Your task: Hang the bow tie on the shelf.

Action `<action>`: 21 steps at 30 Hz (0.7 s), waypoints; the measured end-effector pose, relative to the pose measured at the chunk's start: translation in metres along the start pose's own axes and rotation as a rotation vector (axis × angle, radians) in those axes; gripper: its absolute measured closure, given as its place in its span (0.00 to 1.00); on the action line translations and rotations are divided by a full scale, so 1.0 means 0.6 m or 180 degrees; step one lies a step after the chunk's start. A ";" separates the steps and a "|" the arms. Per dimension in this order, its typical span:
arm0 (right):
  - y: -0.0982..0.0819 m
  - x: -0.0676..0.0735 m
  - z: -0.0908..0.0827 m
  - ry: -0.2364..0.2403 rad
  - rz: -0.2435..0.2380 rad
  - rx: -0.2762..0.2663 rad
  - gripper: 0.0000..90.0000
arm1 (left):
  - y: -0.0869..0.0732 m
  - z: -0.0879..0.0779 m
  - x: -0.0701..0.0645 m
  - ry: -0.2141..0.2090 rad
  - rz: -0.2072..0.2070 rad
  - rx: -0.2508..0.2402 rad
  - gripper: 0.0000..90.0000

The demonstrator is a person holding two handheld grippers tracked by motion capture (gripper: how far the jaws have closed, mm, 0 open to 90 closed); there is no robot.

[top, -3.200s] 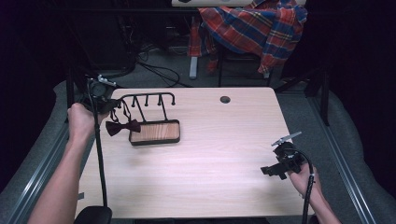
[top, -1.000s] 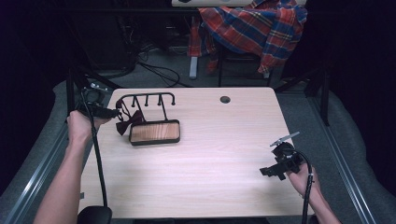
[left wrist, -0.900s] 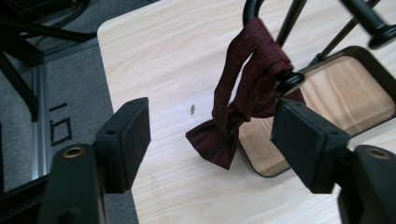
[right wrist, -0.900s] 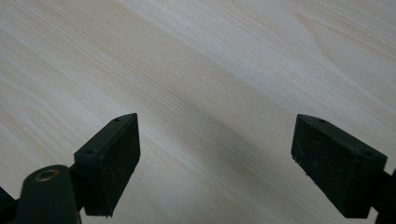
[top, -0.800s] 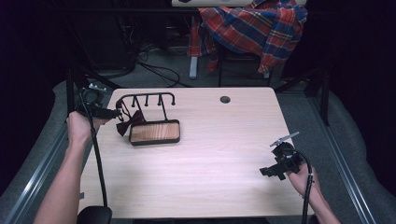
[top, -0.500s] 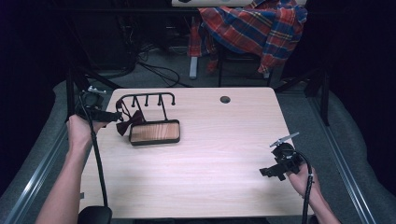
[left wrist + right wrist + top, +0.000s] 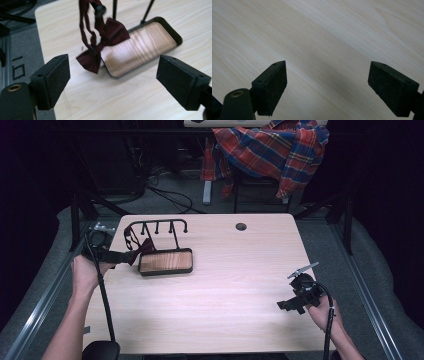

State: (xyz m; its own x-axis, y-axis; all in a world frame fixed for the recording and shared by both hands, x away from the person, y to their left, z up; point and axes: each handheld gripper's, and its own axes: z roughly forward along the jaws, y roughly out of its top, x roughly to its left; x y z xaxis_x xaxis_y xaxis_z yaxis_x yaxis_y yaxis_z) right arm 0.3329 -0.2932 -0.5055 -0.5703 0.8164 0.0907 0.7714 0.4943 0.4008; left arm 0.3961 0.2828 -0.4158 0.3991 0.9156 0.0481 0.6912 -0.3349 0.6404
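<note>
One bow tie (image 7: 105, 41), one rack (image 7: 165, 257)

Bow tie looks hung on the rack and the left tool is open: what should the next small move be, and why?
Probably draw the left tool straight back. Its jaws have just been opening and hold nothing, while the bow tie hangs by its strap from a hook of the rack, so retreating avoids snagging it.

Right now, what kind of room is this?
Probably a workshop or test room. A wooden table stands between metal rails, cables lie on the floor behind it, and a checked shirt hangs over a chair.
</note>
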 end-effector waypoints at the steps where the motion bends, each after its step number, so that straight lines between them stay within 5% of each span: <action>1: 0.000 0.000 0.000 -0.0005 -0.0003 0.0008 0.17 | -0.004 -0.001 -0.003 -0.0010 0.0006 0.0012 0.12; 21: 0.001 0.005 0.003 -0.0036 -0.0052 0.0051 0.17 | -0.089 0.011 -0.060 -0.0017 0.0146 0.0284 0.08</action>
State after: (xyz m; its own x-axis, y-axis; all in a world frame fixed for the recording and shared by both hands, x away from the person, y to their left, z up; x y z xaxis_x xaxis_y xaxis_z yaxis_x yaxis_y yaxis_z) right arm 0.3320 -0.2901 -0.5065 -0.5798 0.8114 0.0739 0.7664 0.5123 0.3876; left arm 0.3486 0.2663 -0.4569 0.4346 0.8978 0.0717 0.7229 -0.3952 0.5668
